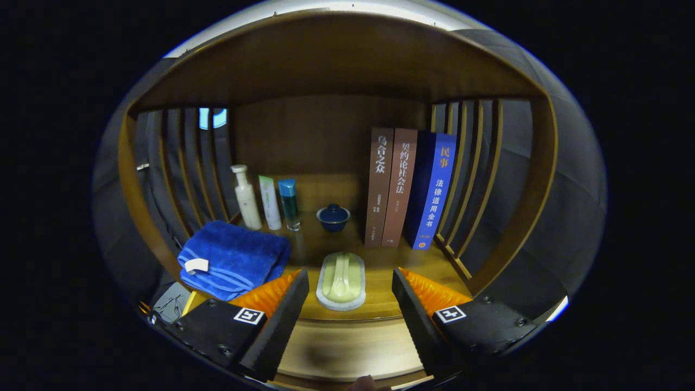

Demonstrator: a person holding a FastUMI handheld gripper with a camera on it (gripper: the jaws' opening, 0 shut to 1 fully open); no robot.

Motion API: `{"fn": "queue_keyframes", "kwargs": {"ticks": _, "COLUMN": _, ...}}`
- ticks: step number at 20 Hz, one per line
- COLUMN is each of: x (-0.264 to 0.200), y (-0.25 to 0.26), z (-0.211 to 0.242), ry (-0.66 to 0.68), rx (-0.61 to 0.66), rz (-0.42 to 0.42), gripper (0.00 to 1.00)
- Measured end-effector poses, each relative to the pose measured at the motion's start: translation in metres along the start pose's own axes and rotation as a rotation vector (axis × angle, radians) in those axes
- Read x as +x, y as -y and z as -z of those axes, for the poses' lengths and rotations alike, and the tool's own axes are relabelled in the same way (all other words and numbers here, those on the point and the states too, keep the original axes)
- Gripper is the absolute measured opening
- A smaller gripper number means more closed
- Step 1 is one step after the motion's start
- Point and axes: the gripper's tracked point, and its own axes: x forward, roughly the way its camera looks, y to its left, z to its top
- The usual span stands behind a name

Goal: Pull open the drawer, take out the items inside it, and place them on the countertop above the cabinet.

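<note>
My gripper (350,274) is open, its fingers spread wide and pressing on nothing. Between the fingertips, on the front part of the wooden countertop (380,296), lies a pale green oblong item (341,281) with a raised grip on a whitish base. It lies flat, apart from both fingers. Below the countertop's front edge a lighter wooden surface (347,347) shows between the fingers; I cannot tell whether it is the drawer.
A folded blue towel (233,258) lies beside the left finger. Behind it stand a cream bottle (245,196), a white tube (269,202) and a teal-capped bottle (288,203). A lidded blue bowl (333,217) and three upright books (407,187) stand further back. Slatted side walls (467,179) enclose the shelf.
</note>
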Motion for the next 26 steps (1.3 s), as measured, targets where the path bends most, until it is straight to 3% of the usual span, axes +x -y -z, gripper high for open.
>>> {"fn": "queue_keyframes", "kwargs": {"ticks": 11, "x": -0.111, "y": 0.011, "z": 0.024, "ry": 0.239, "rx": 0.056, "rz": 0.04, "gripper": 0.99}}
{"fn": "queue_keyframes", "kwargs": {"ticks": 17, "x": -0.131, "y": 0.029, "z": 0.099, "ry": 0.202, "rx": 0.057, "rz": 0.043, "gripper": 0.99}}
{"fn": "queue_keyframes", "kwargs": {"ticks": 26, "x": -0.139, "y": 0.003, "z": 0.192, "ry": 0.249, "rx": 0.035, "rz": -0.022, "gripper": 0.99}}
